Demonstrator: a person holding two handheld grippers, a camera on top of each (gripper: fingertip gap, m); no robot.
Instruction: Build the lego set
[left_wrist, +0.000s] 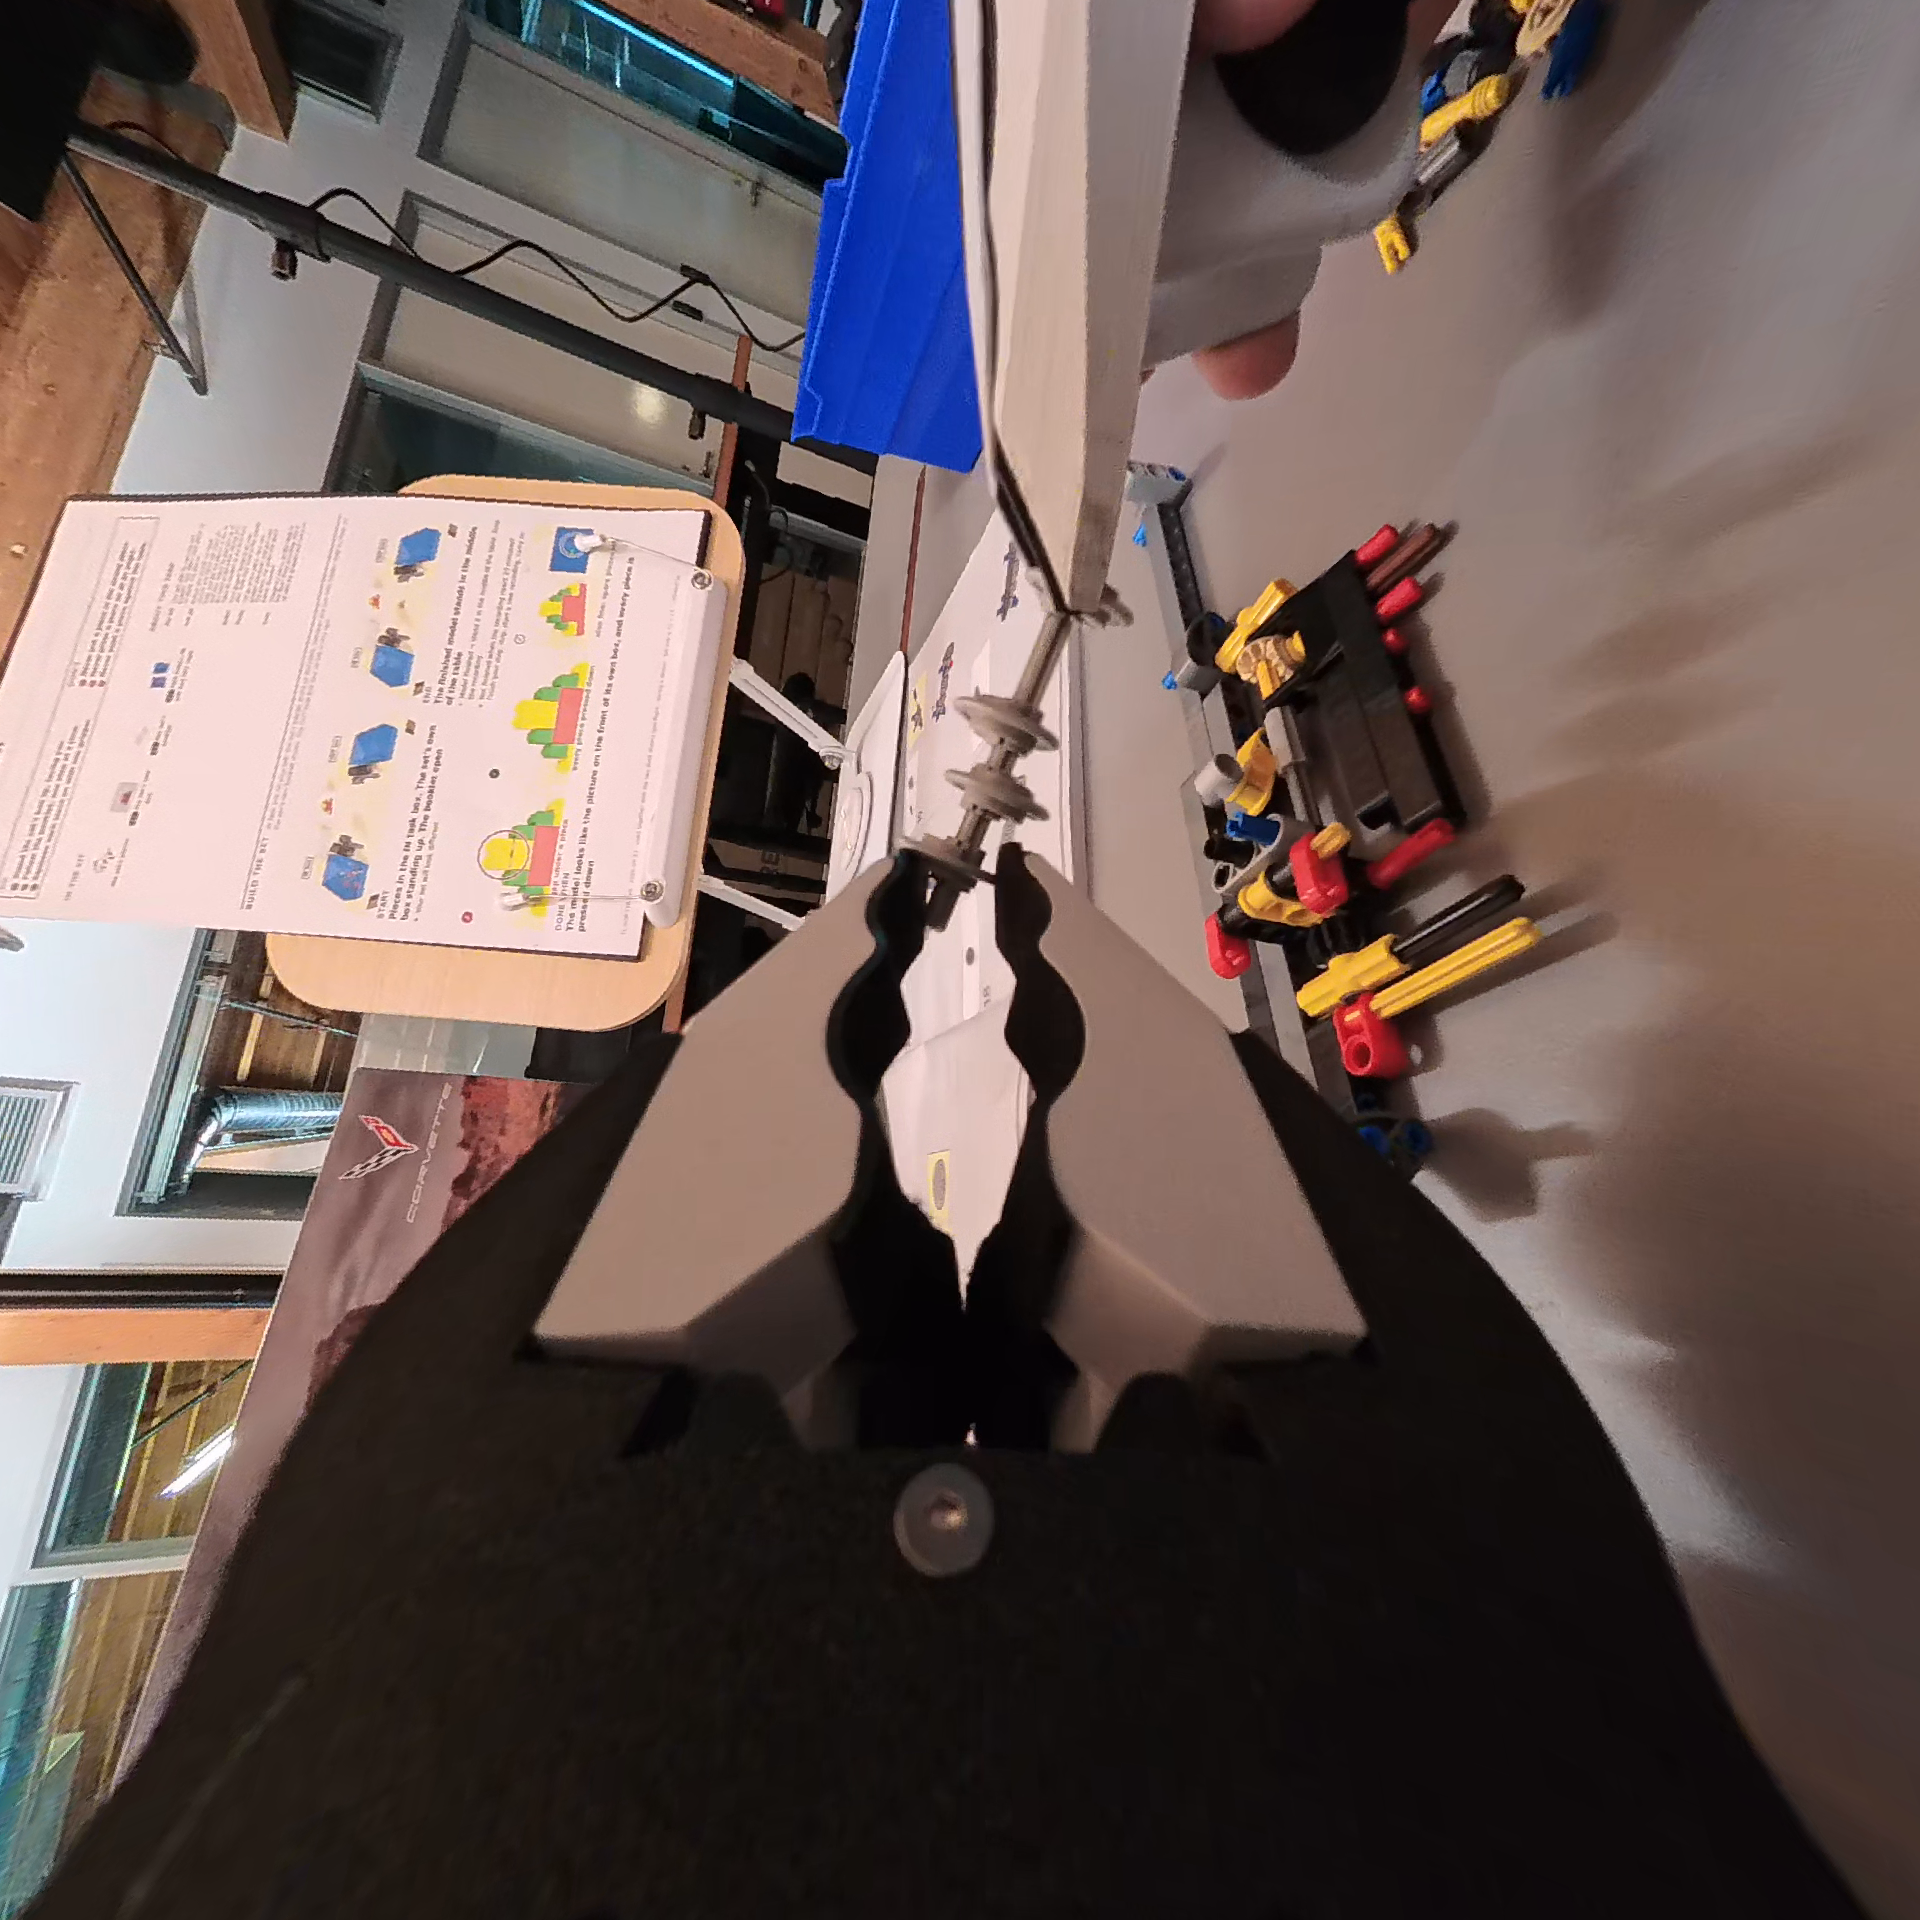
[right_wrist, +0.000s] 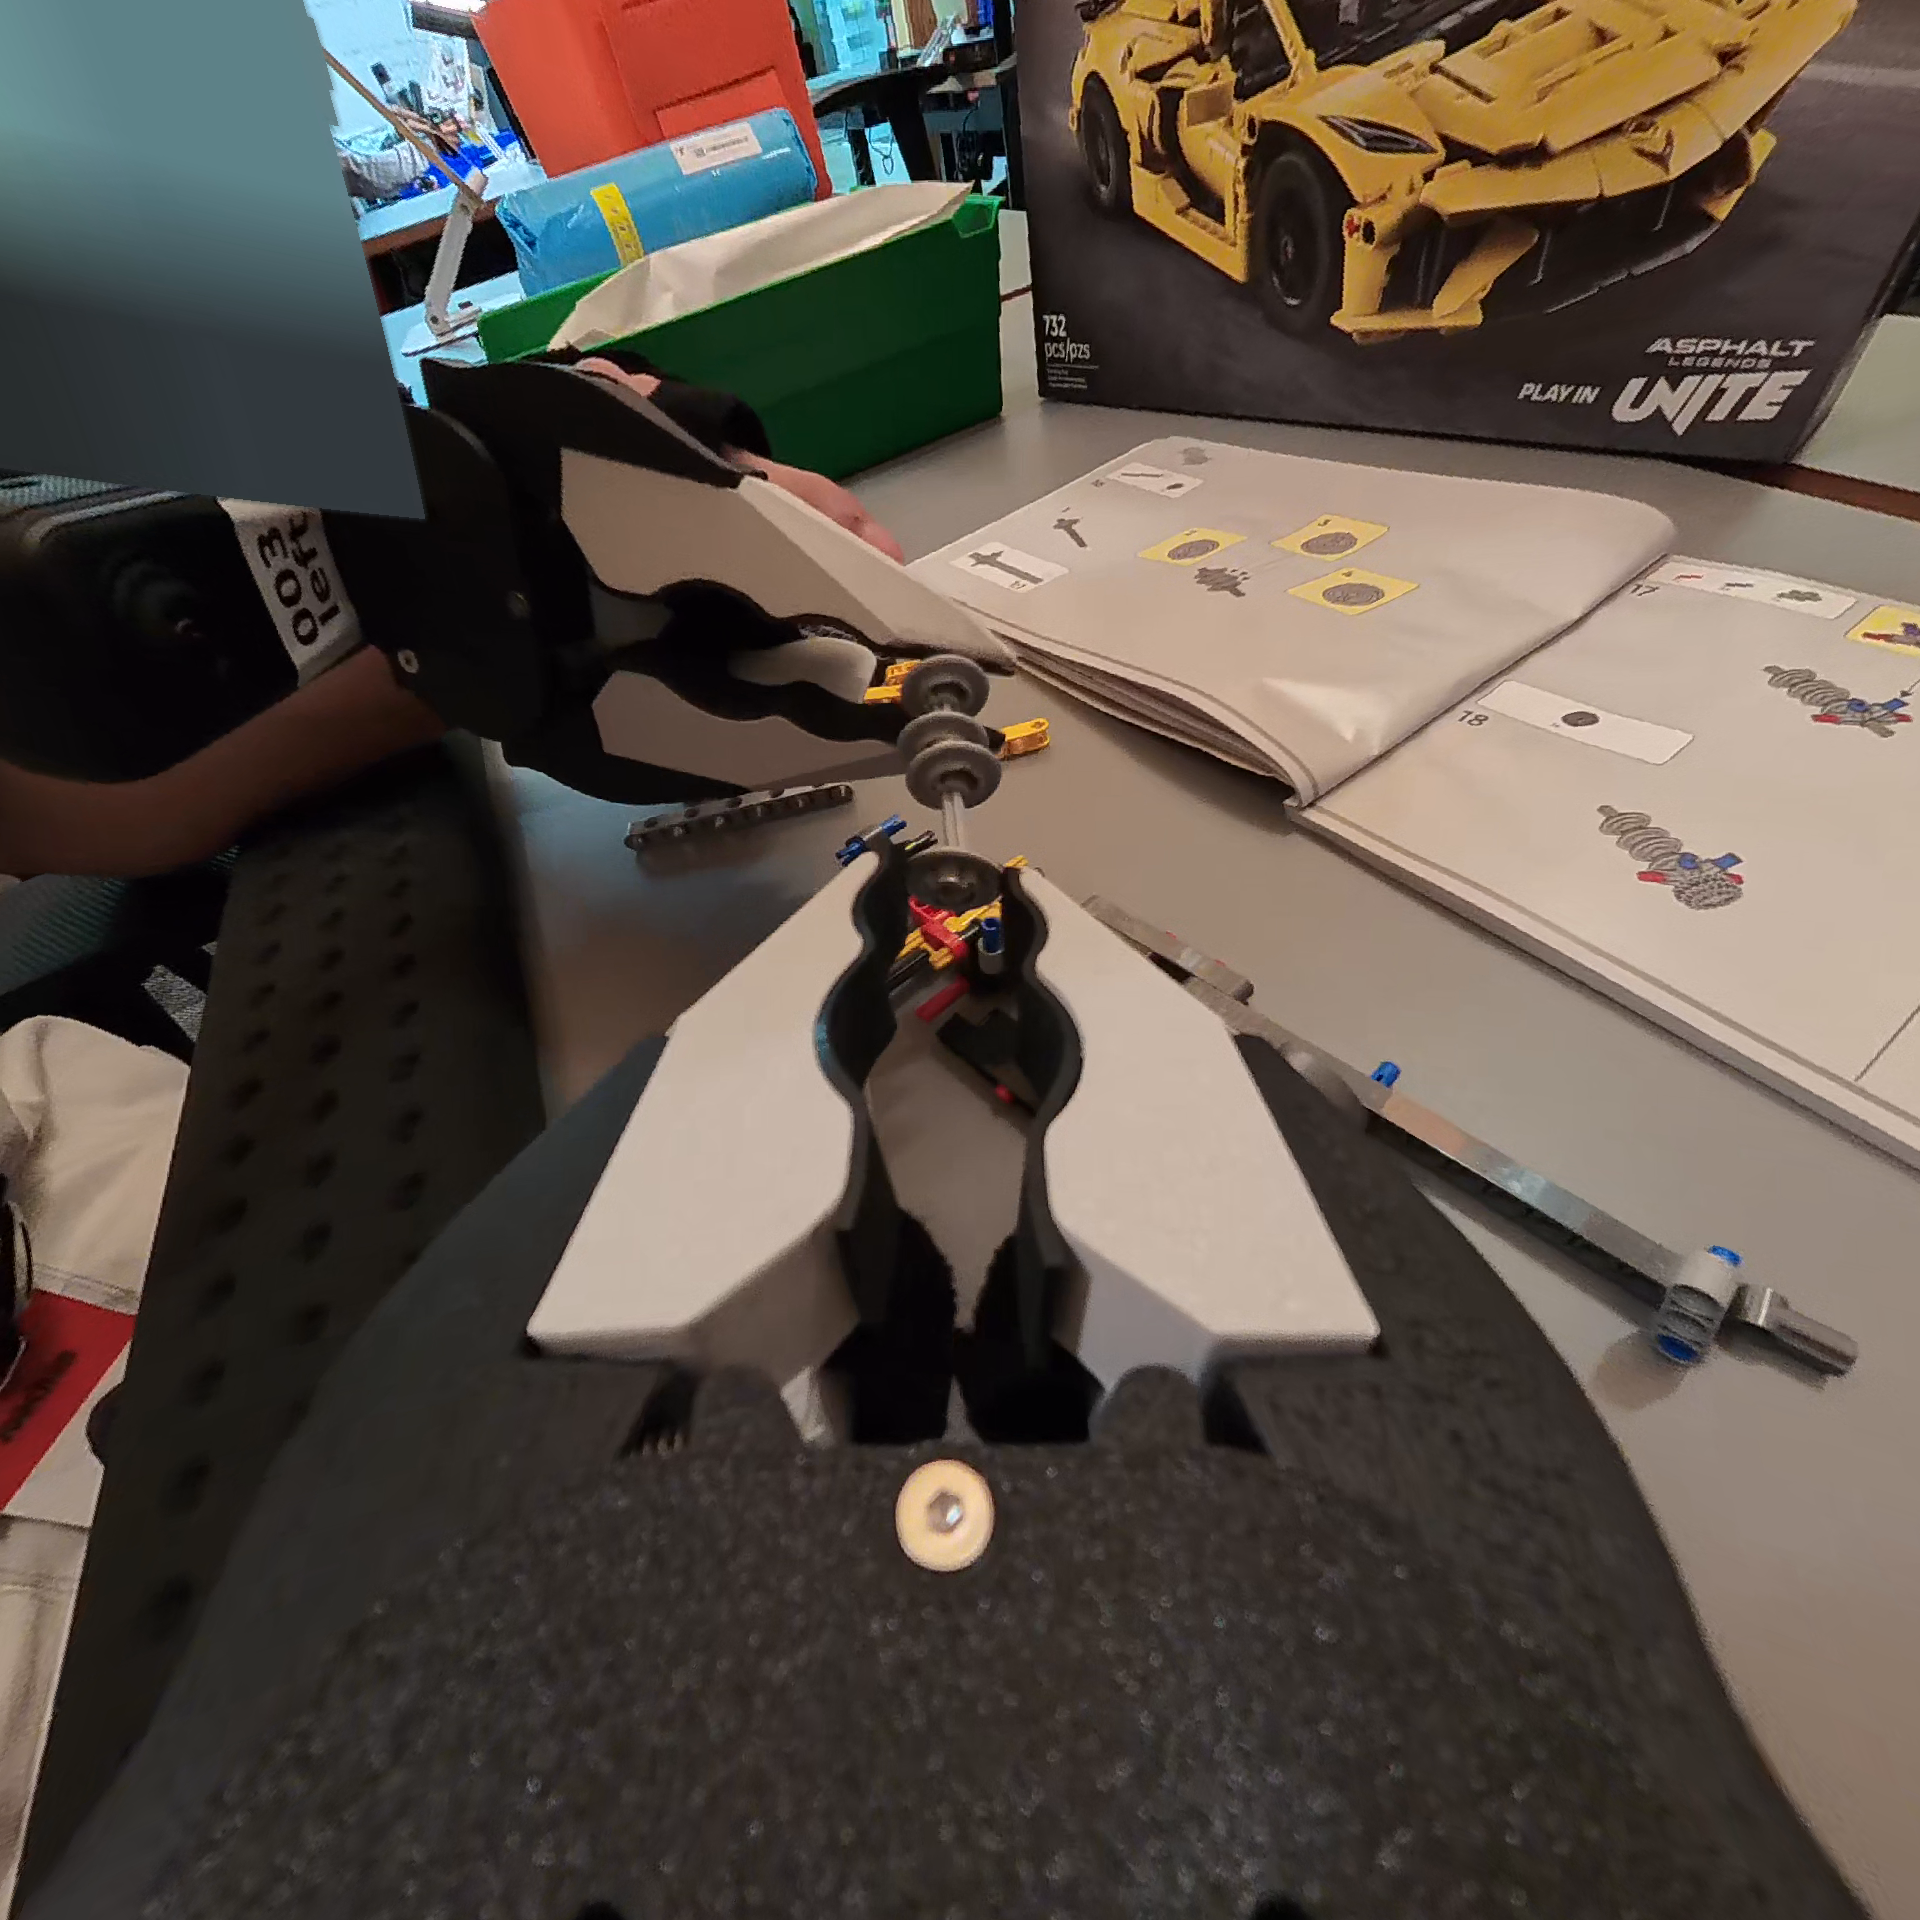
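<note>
A thin grey axle carrying several grey discs hangs in the air between both grippers. My left gripper is shut on its near end in the left wrist view. The right gripper comes down from the top and grips the far end. In the right wrist view my right gripper is shut on a grey disc at the axle's end. The left gripper comes in from the left and holds the end with three discs. A black chassis with yellow and red pieces lies on the grey table below.
A long grey beam with blue pins lies at the right. A short black beam and a yellow piece lie beyond. An open instruction booklet, the set's box, a green bin and a blue bin stand around. My hands' fingertips stand some 5 cm from each other.
</note>
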